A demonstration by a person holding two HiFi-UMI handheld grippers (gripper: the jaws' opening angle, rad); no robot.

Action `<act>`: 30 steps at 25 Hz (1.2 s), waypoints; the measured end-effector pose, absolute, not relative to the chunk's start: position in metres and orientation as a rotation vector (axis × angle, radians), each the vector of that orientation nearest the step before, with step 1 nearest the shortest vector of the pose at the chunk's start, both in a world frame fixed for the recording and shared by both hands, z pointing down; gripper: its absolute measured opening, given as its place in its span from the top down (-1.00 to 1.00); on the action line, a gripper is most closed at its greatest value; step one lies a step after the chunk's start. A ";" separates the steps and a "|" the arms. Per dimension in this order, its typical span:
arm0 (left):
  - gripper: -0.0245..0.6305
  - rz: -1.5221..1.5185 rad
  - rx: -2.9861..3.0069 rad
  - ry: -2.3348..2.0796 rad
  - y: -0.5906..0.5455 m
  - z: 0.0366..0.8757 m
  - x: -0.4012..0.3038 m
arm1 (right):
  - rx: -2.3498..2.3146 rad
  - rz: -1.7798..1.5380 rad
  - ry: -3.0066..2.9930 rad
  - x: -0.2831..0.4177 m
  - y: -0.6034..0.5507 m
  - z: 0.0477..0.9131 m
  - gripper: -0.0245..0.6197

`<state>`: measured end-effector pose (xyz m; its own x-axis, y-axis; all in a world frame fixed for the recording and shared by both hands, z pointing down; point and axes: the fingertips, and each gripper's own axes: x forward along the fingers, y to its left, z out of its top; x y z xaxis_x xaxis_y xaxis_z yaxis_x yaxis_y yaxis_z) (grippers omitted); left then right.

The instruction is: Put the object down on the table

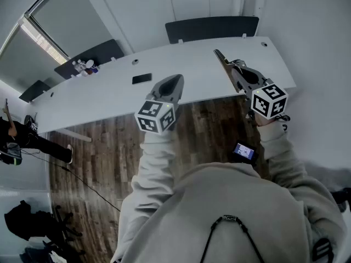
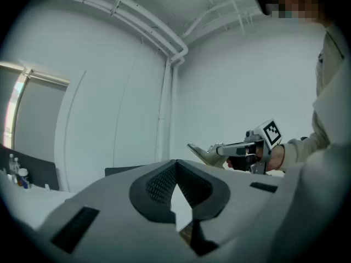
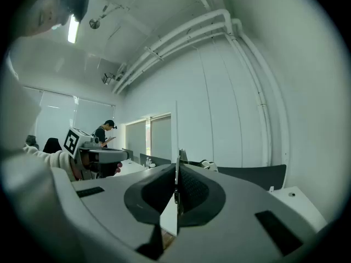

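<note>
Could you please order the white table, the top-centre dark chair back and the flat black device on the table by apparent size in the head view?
1. white table
2. dark chair back, though farther off
3. flat black device

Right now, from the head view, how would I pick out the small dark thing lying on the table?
Find the long white table with black chairs behind it. On its top, a little left of centre, lies a flat black rectangle. It lies alone and flat, unlike the bottles standing clustered at the table's far left end.
</note>
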<state>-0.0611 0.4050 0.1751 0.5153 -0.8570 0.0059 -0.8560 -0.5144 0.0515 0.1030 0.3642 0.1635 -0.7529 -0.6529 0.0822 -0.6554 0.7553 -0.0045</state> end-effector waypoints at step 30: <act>0.92 -0.034 2.642 -1.502 0.340 0.193 0.009 | 1.073 0.229 -2.902 0.183 0.304 0.184 0.85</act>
<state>0.0094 0.3401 0.1927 0.5127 -0.8580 0.0310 -0.8557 -0.5077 0.1002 0.1830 0.3037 0.1840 -0.7602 -0.6437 0.0880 -0.6495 0.7502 -0.1241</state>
